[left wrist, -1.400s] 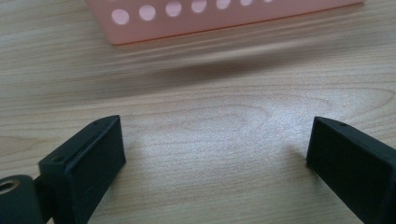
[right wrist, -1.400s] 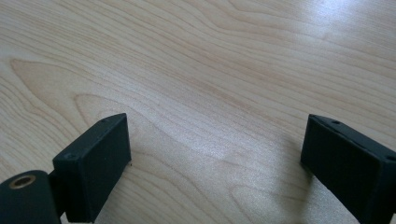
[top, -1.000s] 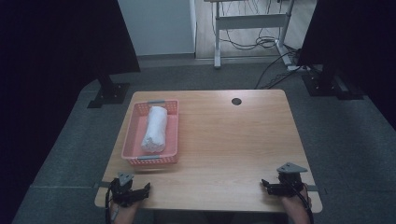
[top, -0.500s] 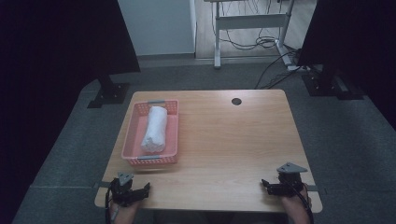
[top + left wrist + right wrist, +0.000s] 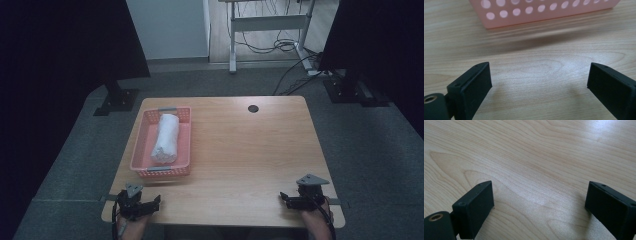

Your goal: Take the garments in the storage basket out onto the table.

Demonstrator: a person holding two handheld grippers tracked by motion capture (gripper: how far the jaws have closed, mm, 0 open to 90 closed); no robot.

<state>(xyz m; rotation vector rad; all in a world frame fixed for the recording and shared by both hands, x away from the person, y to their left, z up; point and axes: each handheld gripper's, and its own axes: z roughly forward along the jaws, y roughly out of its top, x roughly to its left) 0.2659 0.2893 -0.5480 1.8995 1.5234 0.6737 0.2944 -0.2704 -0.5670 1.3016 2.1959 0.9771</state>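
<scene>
A pink perforated basket stands on the left half of the wooden table, and a rolled white towel lies lengthwise inside it. My left gripper rests at the table's front left edge, just in front of the basket, open with nothing between its jaws. In the left gripper view the basket's front wall runs across the top, beyond my open left gripper. My right gripper sits at the front right edge, open over bare wood. In the right gripper view my right gripper holds nothing.
A round dark cable hole marks the table's far edge. Black stands and a second desk frame with cables are on the grey floor behind the table. Dark screens flank both sides.
</scene>
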